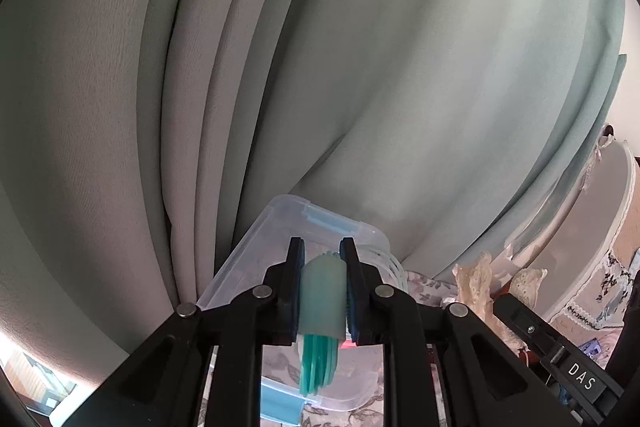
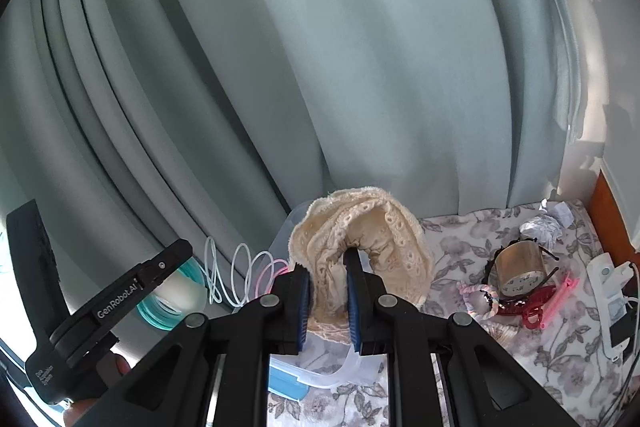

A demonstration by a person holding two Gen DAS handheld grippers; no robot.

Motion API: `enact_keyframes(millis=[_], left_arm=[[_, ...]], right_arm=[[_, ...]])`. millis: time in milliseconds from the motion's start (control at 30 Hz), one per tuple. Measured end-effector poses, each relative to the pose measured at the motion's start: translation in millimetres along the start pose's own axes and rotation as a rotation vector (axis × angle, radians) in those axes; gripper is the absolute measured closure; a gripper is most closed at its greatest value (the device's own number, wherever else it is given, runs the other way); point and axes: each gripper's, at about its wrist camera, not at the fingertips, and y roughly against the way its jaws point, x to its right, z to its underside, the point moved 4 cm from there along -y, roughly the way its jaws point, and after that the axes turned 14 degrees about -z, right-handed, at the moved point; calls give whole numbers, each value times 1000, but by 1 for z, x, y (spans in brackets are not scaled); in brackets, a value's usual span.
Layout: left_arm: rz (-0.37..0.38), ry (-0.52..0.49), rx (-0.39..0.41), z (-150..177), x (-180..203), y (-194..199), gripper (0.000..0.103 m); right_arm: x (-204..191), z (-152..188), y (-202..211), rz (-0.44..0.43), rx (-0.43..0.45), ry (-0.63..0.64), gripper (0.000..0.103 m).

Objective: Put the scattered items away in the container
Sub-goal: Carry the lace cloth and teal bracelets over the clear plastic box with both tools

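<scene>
My left gripper [image 1: 322, 259] is shut on a pale spool of teal cord [image 1: 322, 297], held above the clear plastic container [image 1: 240, 267] with blue latches. The spool also shows in the right wrist view [image 2: 176, 297], with loose white and pink loops [image 2: 240, 275] beside it. My right gripper [image 2: 326, 269] is shut on a cream lace fabric piece [image 2: 360, 231], held up just right of the container [image 2: 282, 243]. The lace also shows in the left wrist view [image 1: 476, 279].
Grey-green curtains [image 2: 320, 47] hang close behind the floral-cloth table [image 2: 460, 239]. At the right lie a tape roll [image 2: 520, 267], crumpled paper [image 2: 544, 223], red hair clip [image 2: 536, 307], pink clip [image 2: 560, 297], pastel cord [image 2: 480, 297] and a power strip [image 2: 608, 291].
</scene>
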Motion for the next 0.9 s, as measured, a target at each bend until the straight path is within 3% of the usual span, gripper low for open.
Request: enact_keyframes(millis=[567, 900], left_arm=[[-51, 22, -139, 32, -42, -58, 85], [-57, -29, -187, 51, -48, -61, 85]], right_arm=[[0, 61, -75, 21, -273, 45, 85], [0, 78, -94, 60, -360, 55, 82]])
